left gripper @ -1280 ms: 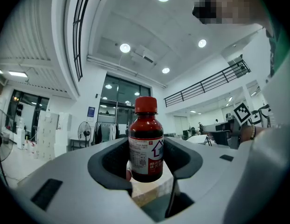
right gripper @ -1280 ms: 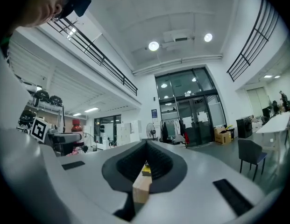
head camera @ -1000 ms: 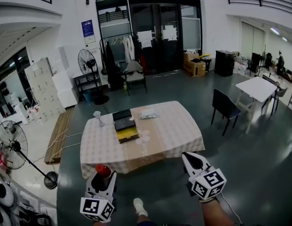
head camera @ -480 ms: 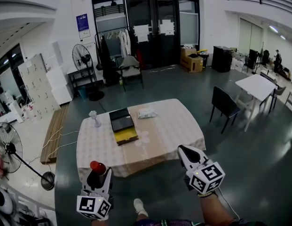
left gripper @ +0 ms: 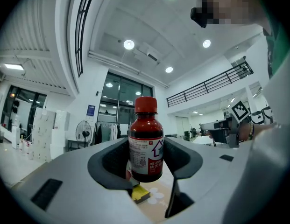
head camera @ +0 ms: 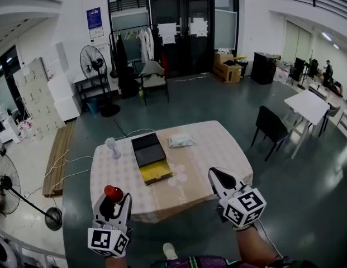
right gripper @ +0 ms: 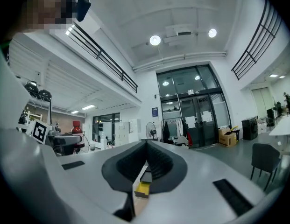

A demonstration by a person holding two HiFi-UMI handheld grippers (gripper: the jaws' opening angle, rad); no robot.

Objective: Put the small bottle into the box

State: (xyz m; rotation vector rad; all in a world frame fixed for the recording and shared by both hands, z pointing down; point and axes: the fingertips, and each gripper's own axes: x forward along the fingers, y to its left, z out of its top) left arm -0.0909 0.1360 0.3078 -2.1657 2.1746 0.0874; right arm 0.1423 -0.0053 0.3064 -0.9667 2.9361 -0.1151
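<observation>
Our left gripper [head camera: 112, 204] is clamped on the small bottle [left gripper: 145, 141], which stands upright with its red cap on top, in the air by the near edge of the table [head camera: 218, 149]. Farther in on the table the box [head camera: 150, 157] lies open, with a white packet [head camera: 180, 141] just to its right. Our right gripper [head camera: 220, 178] hovers by the same edge, jaws pressed together on nothing.
</observation>
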